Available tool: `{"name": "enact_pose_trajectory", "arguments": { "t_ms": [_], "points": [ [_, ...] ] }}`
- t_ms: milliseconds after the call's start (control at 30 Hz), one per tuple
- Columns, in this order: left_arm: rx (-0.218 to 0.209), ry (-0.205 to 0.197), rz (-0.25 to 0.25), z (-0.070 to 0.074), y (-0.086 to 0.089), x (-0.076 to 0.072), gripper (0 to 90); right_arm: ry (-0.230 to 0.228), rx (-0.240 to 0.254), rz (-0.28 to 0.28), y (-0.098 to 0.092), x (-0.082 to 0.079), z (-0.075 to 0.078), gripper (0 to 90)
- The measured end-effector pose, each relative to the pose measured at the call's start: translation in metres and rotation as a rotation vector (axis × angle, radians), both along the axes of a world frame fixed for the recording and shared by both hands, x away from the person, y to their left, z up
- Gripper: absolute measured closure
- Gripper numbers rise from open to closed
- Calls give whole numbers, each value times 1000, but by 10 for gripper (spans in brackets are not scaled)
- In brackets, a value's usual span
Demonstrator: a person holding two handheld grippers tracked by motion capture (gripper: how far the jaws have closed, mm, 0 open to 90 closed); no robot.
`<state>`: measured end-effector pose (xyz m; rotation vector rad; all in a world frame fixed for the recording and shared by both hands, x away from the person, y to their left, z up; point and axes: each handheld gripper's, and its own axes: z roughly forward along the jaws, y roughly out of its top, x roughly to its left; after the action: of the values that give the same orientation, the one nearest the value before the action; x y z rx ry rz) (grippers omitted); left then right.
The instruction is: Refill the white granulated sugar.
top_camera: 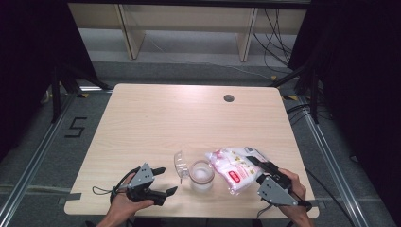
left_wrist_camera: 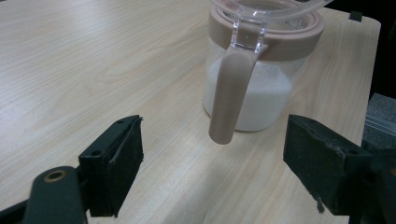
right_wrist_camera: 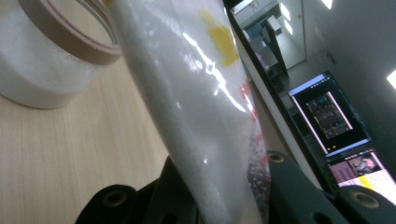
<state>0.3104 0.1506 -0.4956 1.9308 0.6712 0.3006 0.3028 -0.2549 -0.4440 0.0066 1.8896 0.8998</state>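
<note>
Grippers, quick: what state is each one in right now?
Left gripper: open, holding nothing, fingers either side of the jar handle, apart from it.
Right gripper: closed on the bag.

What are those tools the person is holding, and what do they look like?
Each hand holds a black two-jaw gripper: the left gripper and the right gripper. Each carries a grey three-cornered plate with small dark holes on top. Thick black pads with screw holes tip the jaws, and a thin black cable trails off.
</note>
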Motion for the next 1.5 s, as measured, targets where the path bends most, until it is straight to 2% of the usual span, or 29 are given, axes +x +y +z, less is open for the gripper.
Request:
{"name": "enact_pose_trajectory", "arguments": {
  "t_ms": [33, 67, 100, 200, 233, 267, 300, 333, 367, 500, 533, 567, 600, 700, 733, 767, 800, 933, 1000, 1033, 1133, 1167, 1233, 1267, 1300, 1333, 1367, 1433, 1500],
  "points": [
    [-2, 1, 1, 0, 0, 0, 196, 0, 0, 0, 0, 0, 0, 833],
    [1, 0, 1, 0, 0, 0, 196, 33, 52, 2, -1, 0, 1, 837],
    [1, 0, 1, 0, 0, 0, 196, 33, 52, 2, -1, 0, 1, 837],
    [2, 0, -2, 0, 0, 0, 196, 79, 128, 11, -3, 4, 1, 843],
    [2, 0, -1, 0, 0, 0, 196, 113, 163, 10, -4, 6, 1, 850],
    [2, 0, -1, 0, 0, 0, 196, 113, 163, 10, -4, 6, 1, 850],
    [5, 2, 7, 0, 0, 0, 196, 166, 236, 10, -5, 7, -1, 851],
    [4, 2, 8, 0, 0, 0, 197, 186, 264, 17, -6, 9, -1, 851],
    [4, 2, 8, 0, 0, 0, 196, 186, 264, 17, -6, 9, -1, 851],
    [11, -1, 0, 0, 0, 0, 197, 270, 381, 9, -11, 14, -4, 854],
    [8, 1, 2, 0, 0, 0, 197, 297, 427, 10, -14, 17, -5, 855],
    [8, 1, 2, 0, 0, 0, 197, 297, 427, 10, -14, 17, -5, 855],
    [17, -9, -7, 0, 1, 1, 197, 319, 449, 9, -15, 18, -5, 855],
    [10, -9, -7, -1, 0, 1, 197, 335, 504, 4, -22, 28, -10, 860],
    [12, -7, -7, 0, 0, 1, 197, 335, 504, 4, -22, 28, -10, 860],
    [11, -7, -7, -1, 0, 1, 197, 360, 524, 8, -23, 29, -12, 860],
    [10, -8, -8, -1, 0, 1, 197, 382, 548, -10, -27, 32, -15, 862],
    [18, -6, -4, -1, 0, 2, 197, 396, 575, -22, -32, 38, -18, 862],
    [5, 4, 2, -1, 0, 1, 197, 392, 588, -28, -33, 40, -19, 862],
    [2, 4, 4, -1, -1, 1, 197, 415, 590, -33, -34, 40, -19, 863],
    [7, 2, 7, -1, 0, 1, 197, 426, 612, -45, -36, 47, -23, 865],
    [14, -7, -7, -1, 0, 2, 197, 429, 616, -37, -37, 50, -24, 865],
    [6, -4, -1, -1, 0, 1, 197, 433, 624, -44, -38, 54, -25, 865],
    [8, -9, -8, -1, 0, 2, 196, 455, 641, -55, -38, 54, -26, 865],
    [15, -12, -10, -1, 1, 2, 197, 452, 663, -61, -37, 56, -27, 865],
    [7, -11, -6, -1, 0, 2, 197, 453, 655, -57, -37, 59, -27, 865],
    [7, -11, -6, -1, 0, 2, 197, 486, 673, -69, -36, 59, -28, 865],
    [4, -11, -4, -1, 0, 2, 197, 472, 671, -59, -37, 62, -29, 865],
    [3, -11, -5, -1, 0, 2, 196, 489, 682, -41, -37, 66, -31, 865]
  ]
}}
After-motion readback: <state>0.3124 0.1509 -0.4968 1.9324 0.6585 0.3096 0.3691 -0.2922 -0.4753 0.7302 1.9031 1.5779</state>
